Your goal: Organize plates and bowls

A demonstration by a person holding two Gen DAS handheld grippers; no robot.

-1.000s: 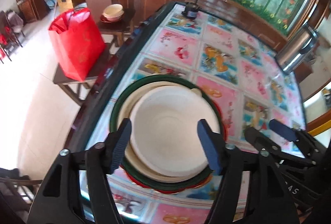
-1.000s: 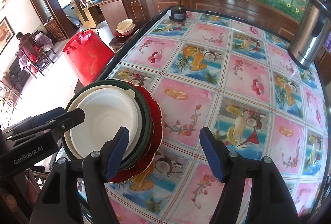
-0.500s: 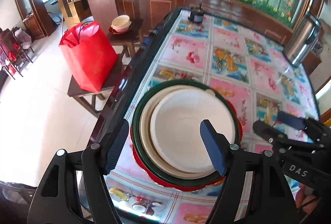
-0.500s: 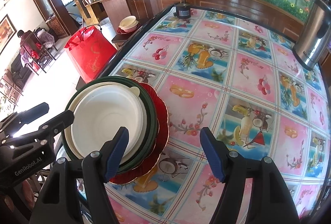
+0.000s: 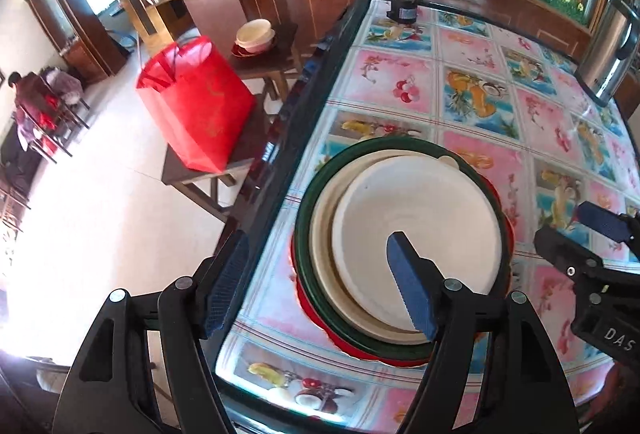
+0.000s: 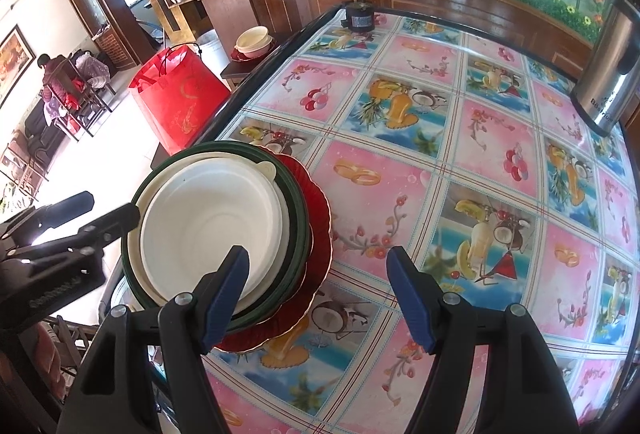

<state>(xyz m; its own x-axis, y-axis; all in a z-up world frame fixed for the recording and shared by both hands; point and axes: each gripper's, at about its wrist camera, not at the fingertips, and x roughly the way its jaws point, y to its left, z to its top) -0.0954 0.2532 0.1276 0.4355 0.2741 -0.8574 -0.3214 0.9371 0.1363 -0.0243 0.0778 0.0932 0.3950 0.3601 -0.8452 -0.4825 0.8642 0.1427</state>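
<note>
A stack of dishes stands near the table's left edge: a white bowl (image 5: 416,218) (image 6: 212,222) on top, nested in a cream dish, then a green plate (image 5: 306,209) (image 6: 298,209), with a red scalloped plate (image 5: 310,308) (image 6: 320,234) at the bottom. My left gripper (image 5: 318,284) is open. One of its fingers hangs over the white bowl, the other past the table's edge. My right gripper (image 6: 318,292) is open too, astride the stack's right rim. One finger is over the bowl, the other over the tablecloth. Neither holds anything.
The table (image 5: 480,105) has a fruit-patterned cloth and a dark raised edge. A steel urn (image 6: 612,73) stands at the far right, a small black object (image 6: 360,17) at the far end. Beside the table, stools carry a red bag (image 5: 196,113) and more bowls (image 5: 254,35). A person (image 5: 28,101) sits far left.
My left gripper has turned leftward: it straddled the white bowl before, and now its left finger is beyond the table's edge. Its jaws stand slightly wider. The right gripper has stayed put.
</note>
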